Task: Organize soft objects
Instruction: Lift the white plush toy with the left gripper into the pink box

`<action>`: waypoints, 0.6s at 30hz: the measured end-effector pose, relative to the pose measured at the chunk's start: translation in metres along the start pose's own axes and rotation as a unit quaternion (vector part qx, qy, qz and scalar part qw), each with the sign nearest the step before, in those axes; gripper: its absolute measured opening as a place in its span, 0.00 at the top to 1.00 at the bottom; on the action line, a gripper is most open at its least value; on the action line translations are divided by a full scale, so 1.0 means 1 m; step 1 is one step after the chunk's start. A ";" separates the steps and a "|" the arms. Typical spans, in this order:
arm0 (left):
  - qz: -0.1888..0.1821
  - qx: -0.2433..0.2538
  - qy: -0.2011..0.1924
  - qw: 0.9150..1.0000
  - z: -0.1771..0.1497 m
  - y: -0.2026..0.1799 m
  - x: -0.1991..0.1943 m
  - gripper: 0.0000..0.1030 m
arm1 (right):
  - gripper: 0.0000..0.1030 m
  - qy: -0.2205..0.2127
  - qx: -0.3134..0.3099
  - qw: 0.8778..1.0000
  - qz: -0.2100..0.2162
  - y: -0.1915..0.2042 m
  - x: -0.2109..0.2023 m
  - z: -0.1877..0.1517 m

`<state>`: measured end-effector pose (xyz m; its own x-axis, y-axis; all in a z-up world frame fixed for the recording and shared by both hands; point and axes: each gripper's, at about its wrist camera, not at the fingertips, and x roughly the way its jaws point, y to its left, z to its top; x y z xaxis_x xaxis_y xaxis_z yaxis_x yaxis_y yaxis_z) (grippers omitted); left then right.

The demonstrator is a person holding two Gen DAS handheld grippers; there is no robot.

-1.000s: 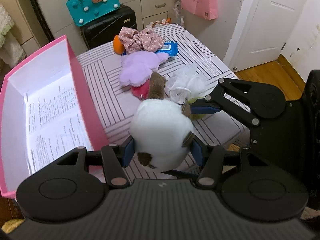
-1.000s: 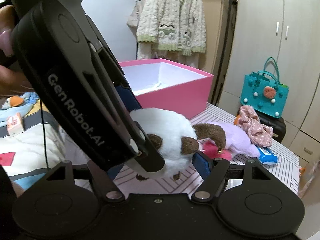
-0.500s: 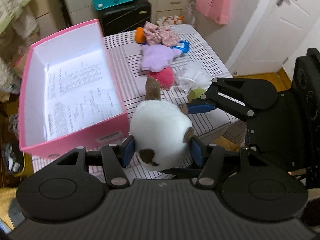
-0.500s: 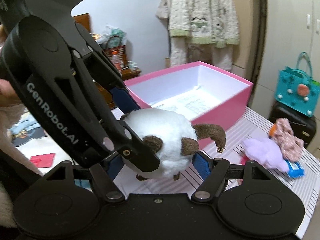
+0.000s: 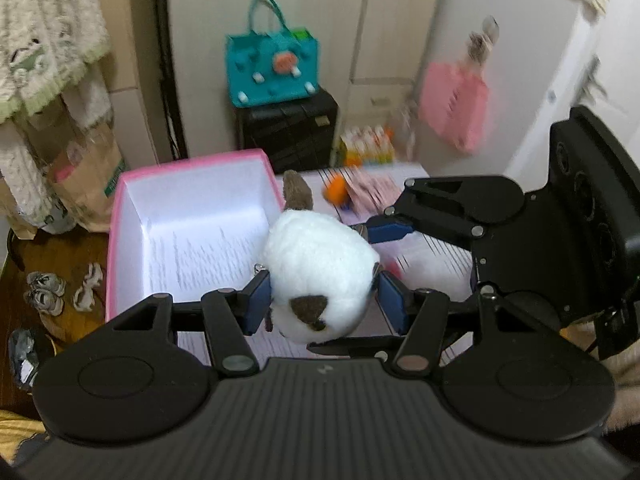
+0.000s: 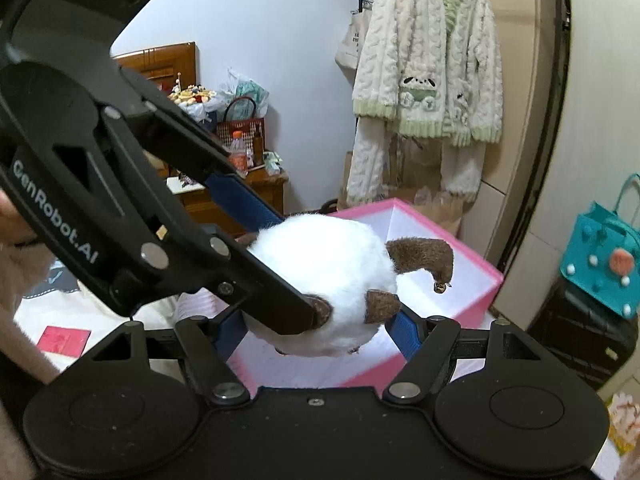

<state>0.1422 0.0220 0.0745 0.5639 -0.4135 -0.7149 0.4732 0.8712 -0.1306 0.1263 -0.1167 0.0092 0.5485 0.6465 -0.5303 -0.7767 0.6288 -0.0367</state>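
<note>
A round white plush toy with brown patches and a brown tail hangs in the air, gripped from two sides. My left gripper is shut on its flanks with the blue pads pressing in. My right gripper comes in from the right and is shut on the same toy, one pad by a brown ear. In the right wrist view the toy sits between my right gripper's pads, with the left gripper crossing from the upper left. The open pink box with white lining lies just left of and below the toy, also seen behind it.
An orange piece and a floral cloth lie on the striped table beyond the toy. A teal bag stands on a black suitcase. A pink bag hangs on the wall. A knitted cardigan hangs behind the box.
Both grippers have risen with the plush toy and carried it toward the pink box. The other soft things on the table have dropped back out of the near view.
</note>
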 end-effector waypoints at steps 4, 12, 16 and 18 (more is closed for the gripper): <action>0.006 -0.030 -0.016 0.999 0.020 0.031 0.025 0.46 | 0.24 0.011 0.025 0.999 0.035 -0.033 0.036 0.014; -0.010 -0.122 0.035 0.992 0.044 0.101 0.095 0.47 | 0.26 0.102 0.100 0.985 0.096 -0.090 0.117 0.023; -0.022 -0.146 0.056 0.987 0.042 0.122 0.123 0.47 | 0.27 0.132 0.071 0.986 0.067 -0.088 0.133 0.022; -0.030 -0.155 0.064 0.985 0.041 0.130 0.134 0.47 | 0.27 0.152 0.053 0.986 0.049 -0.084 0.140 0.022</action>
<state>0.3069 0.0686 -0.0101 0.4426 -0.4470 -0.7774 0.2627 0.8935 -0.3642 0.2754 -0.0691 -0.0431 0.3414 0.5577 -0.7566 -0.7759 0.6215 0.1080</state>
